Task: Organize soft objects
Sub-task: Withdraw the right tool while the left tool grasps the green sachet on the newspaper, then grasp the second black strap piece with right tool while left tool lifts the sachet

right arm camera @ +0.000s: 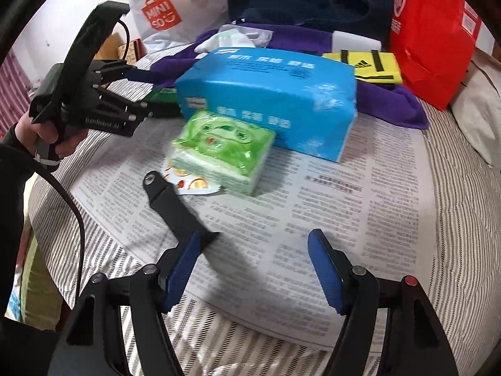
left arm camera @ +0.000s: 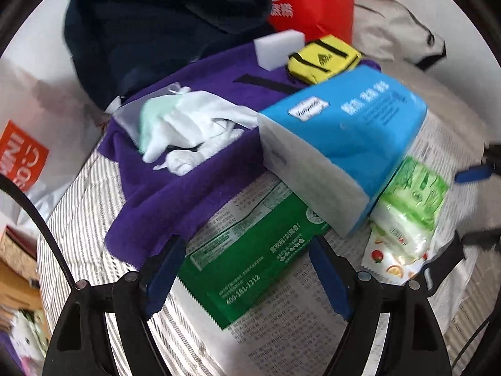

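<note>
A blue tissue pack [left arm camera: 347, 134] [right arm camera: 269, 97] lies on newspaper [right arm camera: 344, 213] on a striped bed. A green tissue pack [left arm camera: 410, 200] [right arm camera: 222, 147] leans against it, over a fruit-print sachet [right arm camera: 191, 185]. A flat green packet [left arm camera: 250, 250] lies before my open, empty left gripper [left arm camera: 247, 269]. A purple cloth [left arm camera: 175, 188] carries white socks in a clear bag [left arm camera: 184, 128], a white sponge [left arm camera: 278, 47] and a yellow pouch [left arm camera: 322, 59]. My right gripper [right arm camera: 253, 269] is open and empty over the newspaper. The left gripper also shows in the right wrist view [right arm camera: 147, 94].
A red bag [right arm camera: 432, 31] and dark navy clothing [left arm camera: 150, 31] lie at the back. A white Miniso bag [right arm camera: 166, 3] stands at the back left. A beige bag [left arm camera: 397, 31] lies at the far right. A black strap piece [right arm camera: 175, 206] lies on the newspaper.
</note>
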The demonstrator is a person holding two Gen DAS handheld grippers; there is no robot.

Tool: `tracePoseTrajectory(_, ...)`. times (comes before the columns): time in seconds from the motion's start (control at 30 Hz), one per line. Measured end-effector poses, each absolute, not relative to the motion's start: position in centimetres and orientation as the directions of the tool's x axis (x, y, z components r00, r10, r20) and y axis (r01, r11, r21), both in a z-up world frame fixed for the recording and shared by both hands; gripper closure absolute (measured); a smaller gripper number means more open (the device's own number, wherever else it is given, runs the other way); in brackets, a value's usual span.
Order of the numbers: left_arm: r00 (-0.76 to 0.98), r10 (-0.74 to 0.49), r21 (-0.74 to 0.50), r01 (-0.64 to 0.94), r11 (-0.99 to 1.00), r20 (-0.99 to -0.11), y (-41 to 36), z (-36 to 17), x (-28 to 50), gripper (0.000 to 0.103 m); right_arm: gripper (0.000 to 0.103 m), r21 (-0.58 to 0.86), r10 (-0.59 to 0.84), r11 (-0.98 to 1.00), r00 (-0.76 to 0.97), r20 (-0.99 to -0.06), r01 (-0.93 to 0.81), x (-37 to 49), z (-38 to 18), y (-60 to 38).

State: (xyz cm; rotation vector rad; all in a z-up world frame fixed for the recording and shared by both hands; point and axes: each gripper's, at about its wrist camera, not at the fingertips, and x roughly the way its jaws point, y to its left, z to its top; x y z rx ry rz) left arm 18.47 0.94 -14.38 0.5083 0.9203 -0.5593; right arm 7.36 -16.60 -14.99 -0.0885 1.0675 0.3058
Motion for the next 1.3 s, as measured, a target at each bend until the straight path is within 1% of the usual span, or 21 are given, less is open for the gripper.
tracePoseTrajectory(0.03,0.477,-0.236,0.165,0.657,0.735,-0.847,0.8,-14.6,18.6,0.021,0.033,0.077,0.203,0.955,0.445,-0.872,-0.285,7.6,-15.0,-16.7)
tracePoseTrajectory(0.1,0.471,-0.244,0.163,0.670,0.725,-0.848,0.6,-14.8,18.9,0.016,0.033,0.086,0.208,0.956,0.444,-0.872,-0.279,7.7,-15.1,-17.1)
tracePoseTrajectory(0.13,0.467,-0.249,0.160,0.675,0.721,-0.848,0.5,-14.8,19.1,0.015,0.033,0.090,0.210,0.957,0.443,-0.872,-0.277,7.8,-15.1,-17.2)
tracePoseTrajectory(0.23,0.448,-0.265,0.145,0.694,0.705,-0.854,0.3,-14.8,19.6,0.015,0.033,0.095,0.210,0.958,0.441,-0.873,-0.270,8.3,-15.2,-17.4)
tracePoseTrajectory(0.27,0.440,-0.274,0.135,0.699,0.702,-0.855,0.1,-14.8,19.8,0.017,0.033,0.095,0.210,0.958,0.441,-0.873,-0.269,8.4,-15.3,-17.4)
tracePoseTrajectory(0.33,0.409,-0.302,0.097,0.715,0.692,-0.861,-0.1,-14.7,19.8,0.031,0.033,0.092,0.207,0.959,0.442,-0.873,-0.267,8.8,-15.4,-17.4)
tracePoseTrajectory(0.37,0.390,-0.319,0.073,0.724,0.686,-0.864,-0.1,-14.6,19.7,0.045,0.033,0.092,0.206,0.959,0.443,-0.873,-0.266,8.9,-15.4,-17.4)
tracePoseTrajectory(0.4,0.384,-0.327,0.067,0.730,0.680,-0.864,-0.2,-14.5,19.4,0.051,0.033,0.092,0.206,0.960,0.444,-0.872,-0.264,9.0,-15.5,-17.4)
tracePoseTrajectory(0.43,0.393,-0.322,0.080,0.731,0.678,-0.861,-0.3,-14.4,19.1,0.053,0.033,0.094,0.206,0.960,0.444,-0.872,-0.262,9.0,-15.4,-17.4)
tracePoseTrajectory(0.5,0.404,-0.323,0.089,0.730,0.677,-0.856,-0.2,-14.3,18.4,0.062,0.033,0.093,0.206,0.960,0.443,-0.873,-0.264,9.0,-15.4,-17.3)
tracePoseTrajectory(0.6,0.401,-0.337,0.055,0.709,0.703,-0.852,0.9,-14.2,17.6,0.070,0.033,0.090,0.205,0.959,0.442,-0.873,-0.268,8.9,-15.4,-17.2)
tracePoseTrajectory(0.7,0.404,-0.335,0.046,0.693,0.719,-0.851,1.9,-14.1,16.4,0.074,0.033,0.086,0.206,0.957,0.439,-0.874,-0.278,8.7,-15.4,-17.0)
tracePoseTrajectory(0.83,0.415,-0.325,0.048,0.675,0.736,-0.850,2.4,-14.0,15.0,0.075,0.033,0.079,0.203,0.955,0.439,-0.875,-0.284,8.5,-15.3,-16.9)
tracePoseTrajectory(0.87,0.419,-0.322,0.048,0.668,0.742,-0.849,2.5,-14.0,14.8,0.075,0.033,0.082,0.206,0.955,0.439,-0.875,-0.285,8.5,-15.3,-16.8)
tracePoseTrajectory(1.0,0.440,-0.289,0.066,0.634,0.770,-0.851,2.0,-14.3,14.8,0.066,0.033,0.086,0.208,0.955,0.439,-0.874,-0.283,8.2,-15.3,-16.6)
tracePoseTrajectory(1.13,0.451,-0.286,0.048,0.598,0.800,-0.845,1.8,-14.4,15.4,0.065,0.033,0.090,0.215,0.953,0.437,-0.874,-0.288,8.1,-15.2,-16.4)
tracePoseTrajectory(1.23,0.457,-0.281,0.039,0.574,0.818,-0.844,1.7,-14.4,15.7,0.069,0.033,0.092,0.221,0.950,0.434,-0.873,-0.300,8.0,-15.1,-16.0)
tracePoseTrajectory(1.3,0.466,-0.276,0.047,0.571,0.820,-0.841,1.6,-14.4,15.5,0.075,0.033,0.091,0.225,0.947,0.430,-0.874,-0.309,7.9,-15.1,-15.8)
